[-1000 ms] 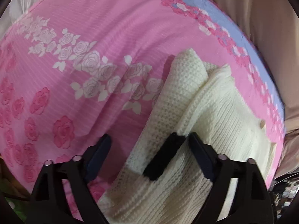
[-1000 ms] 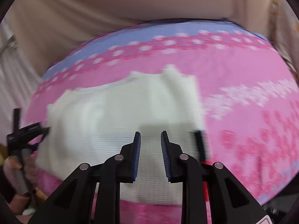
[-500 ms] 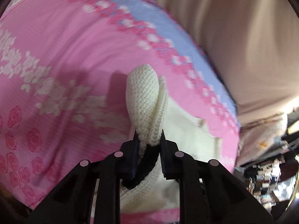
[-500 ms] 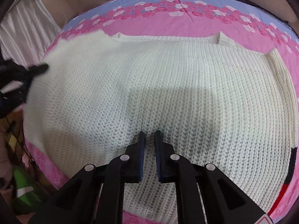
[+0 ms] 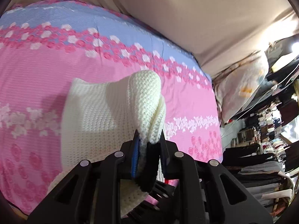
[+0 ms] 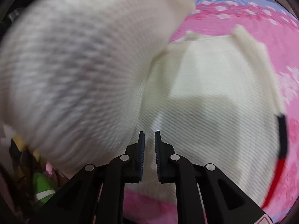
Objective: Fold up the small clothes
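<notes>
Both views have heavy fisheye bending, with dark vignette corners and everything curving near the edges. The left wrist shot is pretty sharp and evenly lit, soft indoor light, plus a blown-out bright lamp (image 5: 295, 46) at the far right edge. The right wrist shot is way blurrier: the lifted part of the cream sweater (image 6: 78, 71) is smeared with motion blur, and a soft grey shadow sits on the flat knit.

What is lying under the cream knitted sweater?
The cream knitted sweater lies on a pink flowered bedsheet, which shows all around it. The left gripper lifts one pinched edge. What is under the sweater's flat middle is covered and cannot be seen.
</notes>
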{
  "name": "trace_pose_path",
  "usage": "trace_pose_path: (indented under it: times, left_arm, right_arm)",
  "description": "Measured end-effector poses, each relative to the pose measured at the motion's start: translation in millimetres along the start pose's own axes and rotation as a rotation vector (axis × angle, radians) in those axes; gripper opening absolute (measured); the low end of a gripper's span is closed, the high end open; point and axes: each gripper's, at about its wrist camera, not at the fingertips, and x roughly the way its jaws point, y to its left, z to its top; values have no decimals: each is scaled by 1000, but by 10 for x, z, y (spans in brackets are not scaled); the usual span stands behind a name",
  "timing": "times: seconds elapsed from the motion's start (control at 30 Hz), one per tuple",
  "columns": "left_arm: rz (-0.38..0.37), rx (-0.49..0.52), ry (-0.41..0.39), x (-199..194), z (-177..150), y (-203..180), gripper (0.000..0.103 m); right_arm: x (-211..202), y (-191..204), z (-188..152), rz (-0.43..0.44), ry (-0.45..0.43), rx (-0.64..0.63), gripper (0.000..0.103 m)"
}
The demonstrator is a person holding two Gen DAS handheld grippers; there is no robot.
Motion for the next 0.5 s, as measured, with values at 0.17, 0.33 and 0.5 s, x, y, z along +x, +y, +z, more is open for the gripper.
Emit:
trace_pose_path:
  times: [0.17, 0.33, 0.5]
  left_arm:
    - [103, 28, 66, 723, -190, -312, 24]
    - [18, -42, 56, 630, -312, -327, 36]
    - [100, -14, -125, -86, -232, -176, 54]
  right_arm:
    - [-466, -625, -395, -36, -23, 133, 16]
    - [-809, -994, -591, -8, -63, 241, 46]
    - [-946, -1027, -354, 144, -116, 311, 68]
